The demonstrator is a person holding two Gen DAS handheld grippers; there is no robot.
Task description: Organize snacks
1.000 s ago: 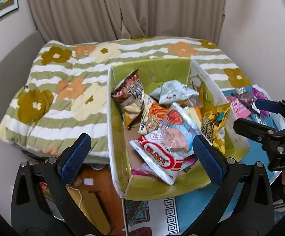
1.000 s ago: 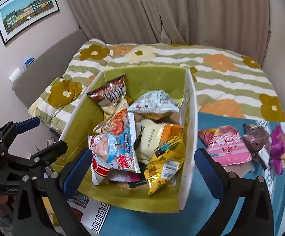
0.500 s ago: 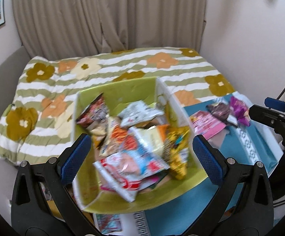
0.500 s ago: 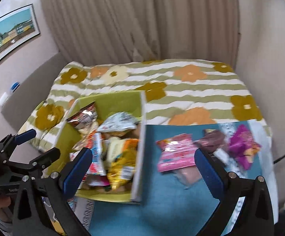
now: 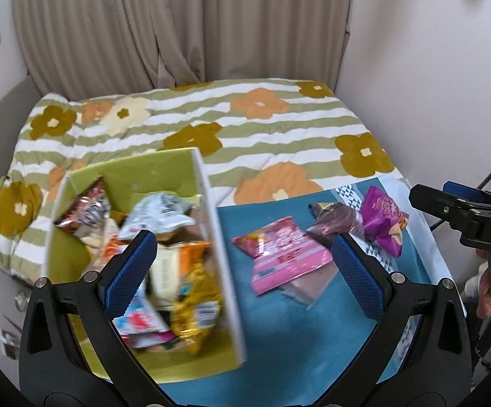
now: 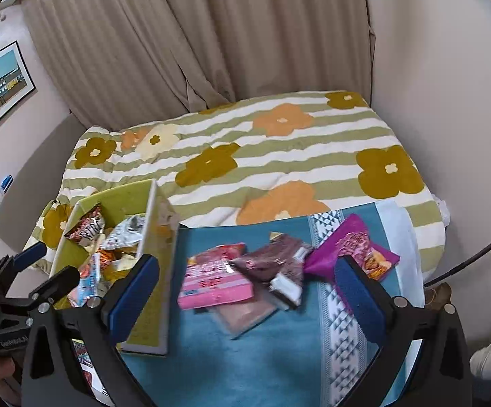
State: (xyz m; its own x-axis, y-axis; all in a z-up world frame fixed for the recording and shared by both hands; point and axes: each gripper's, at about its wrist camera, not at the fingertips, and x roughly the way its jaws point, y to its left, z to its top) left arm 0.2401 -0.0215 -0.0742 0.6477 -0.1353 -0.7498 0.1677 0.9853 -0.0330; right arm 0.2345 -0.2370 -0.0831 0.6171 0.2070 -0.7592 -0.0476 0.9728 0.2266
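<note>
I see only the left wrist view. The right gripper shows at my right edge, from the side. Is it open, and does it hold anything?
Observer: It is open. In its own view the right gripper has both blue pads wide apart, with nothing between them.
Operator: My own finger hides the near end of the dark maroon snack packet. What is there?
Observer: The dark maroon snack packet has a white near end, next to the pink foil packet.
</note>
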